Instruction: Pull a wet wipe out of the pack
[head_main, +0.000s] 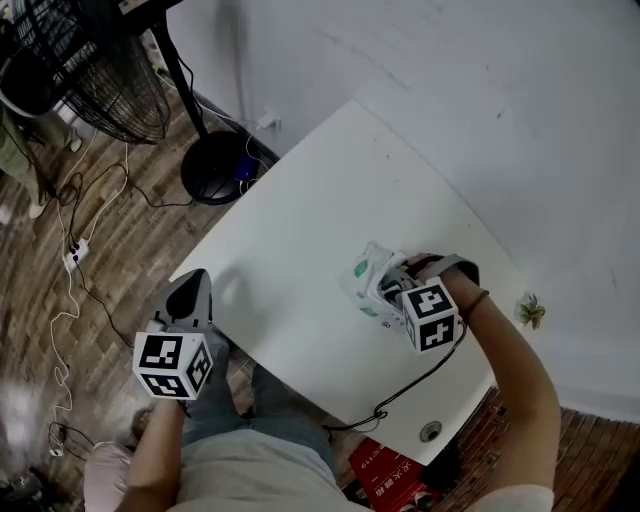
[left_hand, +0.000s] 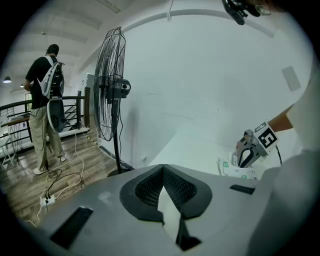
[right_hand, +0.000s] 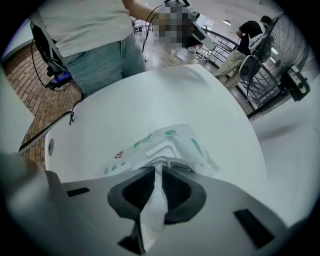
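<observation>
Right gripper (right_hand: 159, 172): jaws clenched on a white wet wipe (right_hand: 154, 212), directly above the pack's opening and pointing down at it.
Wet wipe: one sheet pinched between the jaws. Its upper end runs into the pack's slot, and the rest trails back from the pack between the jaw pads.
Pack (right_hand: 167, 142): white with green print, lying flat with its flap open under the right gripper. The white table (head_main: 300, 215) is beneath it.
Left gripper (left_hand: 163, 169): jaws closed on nothing, well apart from the pack and not touching it.
Step in hand: the wipe is gripped and looks partly drawn, not yet free of the pack.
Next move: lift the right gripper straight away from the pack. With nothing pinning the pack down, it may rise with the sheet, so the left gripper may need to hold it.
</observation>
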